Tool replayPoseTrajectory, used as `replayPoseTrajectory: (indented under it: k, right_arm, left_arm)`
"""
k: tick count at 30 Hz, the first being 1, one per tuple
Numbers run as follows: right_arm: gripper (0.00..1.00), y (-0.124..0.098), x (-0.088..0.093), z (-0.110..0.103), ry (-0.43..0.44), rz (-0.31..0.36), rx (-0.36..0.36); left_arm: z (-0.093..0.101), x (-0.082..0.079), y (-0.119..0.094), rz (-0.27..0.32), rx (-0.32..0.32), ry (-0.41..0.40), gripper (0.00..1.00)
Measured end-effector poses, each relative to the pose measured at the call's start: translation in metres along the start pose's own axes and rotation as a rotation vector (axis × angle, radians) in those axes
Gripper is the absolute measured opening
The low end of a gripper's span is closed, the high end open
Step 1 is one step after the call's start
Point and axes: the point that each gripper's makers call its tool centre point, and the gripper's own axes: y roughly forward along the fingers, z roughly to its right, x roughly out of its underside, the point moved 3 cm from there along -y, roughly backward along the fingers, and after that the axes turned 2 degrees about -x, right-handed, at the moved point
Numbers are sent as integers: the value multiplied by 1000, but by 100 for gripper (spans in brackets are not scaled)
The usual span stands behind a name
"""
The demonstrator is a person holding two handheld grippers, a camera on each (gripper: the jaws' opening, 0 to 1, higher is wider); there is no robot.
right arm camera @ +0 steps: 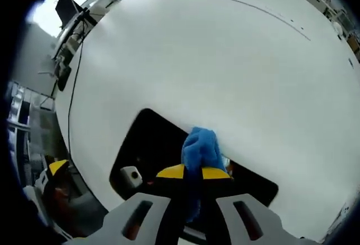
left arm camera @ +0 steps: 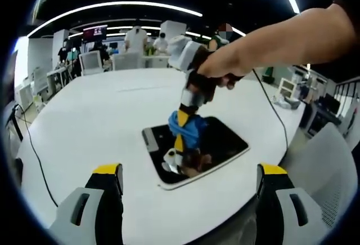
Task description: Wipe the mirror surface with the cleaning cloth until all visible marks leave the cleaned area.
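The right gripper (right arm camera: 193, 172) is clamping the blue cleaning cloth (right arm camera: 200, 146) between its fingers and pressing it onto the mirror (left arm camera: 225, 141), which is lying flat on the white surface (left arm camera: 101, 121). The left gripper (left arm camera: 191, 177) is hovering nearby, fingers spread and holding nothing. Wiping seems underway; next, the cloth likely needs sweeping across the uncovered glass.

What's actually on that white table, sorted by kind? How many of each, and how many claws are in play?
Mirrors: 1, the mirror lying flat on the table
Cloths: 1, the blue cloth pinched in the right claw over the mirror
Claws: 2, with the left claw held back, open
Total: 4
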Motion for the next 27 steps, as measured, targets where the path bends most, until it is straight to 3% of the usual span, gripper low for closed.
replayPoseTrajectory:
  k: [9, 12, 16, 19, 22, 27]
  right_arm:
    - [3, 7, -12, -14, -6, -8, 0]
    - [3, 5, -11, -16, 12, -27, 32]
    - [3, 7, -17, -33, 90, 12, -27]
    - [2, 8, -19, -39, 46, 2, 12]
    - [2, 11, -24, -48, 77, 7, -16]
    - [2, 14, -30, -57, 53, 6, -11]
  left_arm:
    - [-1, 1, 1, -1, 0, -7, 99]
    - [-1, 2, 2, -2, 2, -6, 99]
    - [1, 2, 2, -3, 9, -2, 99]
    - [1, 2, 1, 0, 9, -6, 99]
    - [1, 1, 1, 4, 11, -8, 99]
    - [2, 3, 1, -2, 11, -7, 99]
